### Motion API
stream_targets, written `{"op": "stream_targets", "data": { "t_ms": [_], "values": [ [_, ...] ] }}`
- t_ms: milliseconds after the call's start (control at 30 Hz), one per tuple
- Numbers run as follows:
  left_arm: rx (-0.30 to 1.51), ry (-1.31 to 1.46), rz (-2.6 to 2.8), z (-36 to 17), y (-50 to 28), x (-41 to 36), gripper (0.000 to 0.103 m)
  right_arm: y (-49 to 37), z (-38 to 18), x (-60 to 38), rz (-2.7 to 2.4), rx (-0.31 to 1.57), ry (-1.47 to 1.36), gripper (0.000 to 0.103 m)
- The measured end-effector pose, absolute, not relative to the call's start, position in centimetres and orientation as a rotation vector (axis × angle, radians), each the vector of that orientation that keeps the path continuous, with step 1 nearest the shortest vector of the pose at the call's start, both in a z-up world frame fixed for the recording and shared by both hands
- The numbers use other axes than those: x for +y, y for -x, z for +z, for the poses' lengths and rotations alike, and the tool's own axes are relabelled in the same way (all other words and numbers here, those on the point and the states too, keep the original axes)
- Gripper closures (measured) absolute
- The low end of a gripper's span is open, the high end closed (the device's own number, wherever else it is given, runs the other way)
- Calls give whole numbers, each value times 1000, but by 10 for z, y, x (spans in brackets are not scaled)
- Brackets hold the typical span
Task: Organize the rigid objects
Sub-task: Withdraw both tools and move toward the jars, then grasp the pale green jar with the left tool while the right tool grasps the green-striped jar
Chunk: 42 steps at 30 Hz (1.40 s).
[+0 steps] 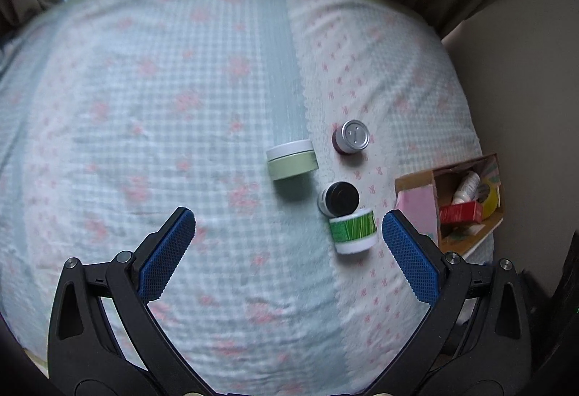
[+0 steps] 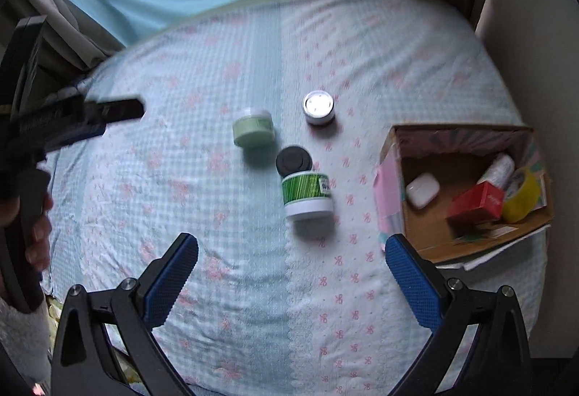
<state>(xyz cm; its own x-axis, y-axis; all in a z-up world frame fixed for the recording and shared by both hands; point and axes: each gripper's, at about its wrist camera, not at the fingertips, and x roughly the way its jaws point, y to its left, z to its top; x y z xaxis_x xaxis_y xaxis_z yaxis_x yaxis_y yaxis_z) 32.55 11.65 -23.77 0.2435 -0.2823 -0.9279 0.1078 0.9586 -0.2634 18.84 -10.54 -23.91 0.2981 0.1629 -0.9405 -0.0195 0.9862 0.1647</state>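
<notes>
The right gripper hovers over the bed with its blue pads spread wide and nothing between them. The left gripper is equally wide open and empty. In the right wrist view it appears at the left edge as a dark blurred shape, well apart from the jars.

Nearest to the right gripper is the green-striped jar, which seems to lie tilted on its side with the white lid toward the camera. A black-lidded jar touches it just behind. The pale green jar is further left, and the silver-lidded jar is behind, apart from the others.

The cardboard box stands at the right on the bedspread. It already holds a white earbud case, a red box, a yellow tape roll and a white bottle.

I judge the next step is to take the striped jar. It is better to close the pads across its round wall, not over the lid, and to lift straight up so the black-lidded jar is not pushed.

The way to the box looks free, and the left part of its floor has room. The box sits close to the bed edge, so a gentle release is safer, and the soft bedding may let jars roll.
</notes>
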Motion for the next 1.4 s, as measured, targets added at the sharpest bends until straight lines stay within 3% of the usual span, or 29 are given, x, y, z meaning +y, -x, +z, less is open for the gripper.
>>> {"op": "stream_targets", "data": {
  "t_ms": [533,833,933,967,1067,1400],
  "values": [
    [1573,256,-192,-394,-422,69,0,-267,-379,-96,124,1504,-70,0],
    [1592,241,-172,-437,-429,59,7,-279,-424,-96,146,1565,-72,0],
    [1615,223,-179,-450,-429,55,16,-281,-432,-93,149,1589,-59,8],
    [1609,218,-183,-451,-429,53,16,-282,-435,-93,147,1597,-57,16],
    [1563,225,-226,-446,-427,47,33,-284,-442,-92,152,1623,-63,35],
    [1528,184,-222,-432,-414,40,33,-283,-439,-95,151,1610,-59,37]
  ]
}}
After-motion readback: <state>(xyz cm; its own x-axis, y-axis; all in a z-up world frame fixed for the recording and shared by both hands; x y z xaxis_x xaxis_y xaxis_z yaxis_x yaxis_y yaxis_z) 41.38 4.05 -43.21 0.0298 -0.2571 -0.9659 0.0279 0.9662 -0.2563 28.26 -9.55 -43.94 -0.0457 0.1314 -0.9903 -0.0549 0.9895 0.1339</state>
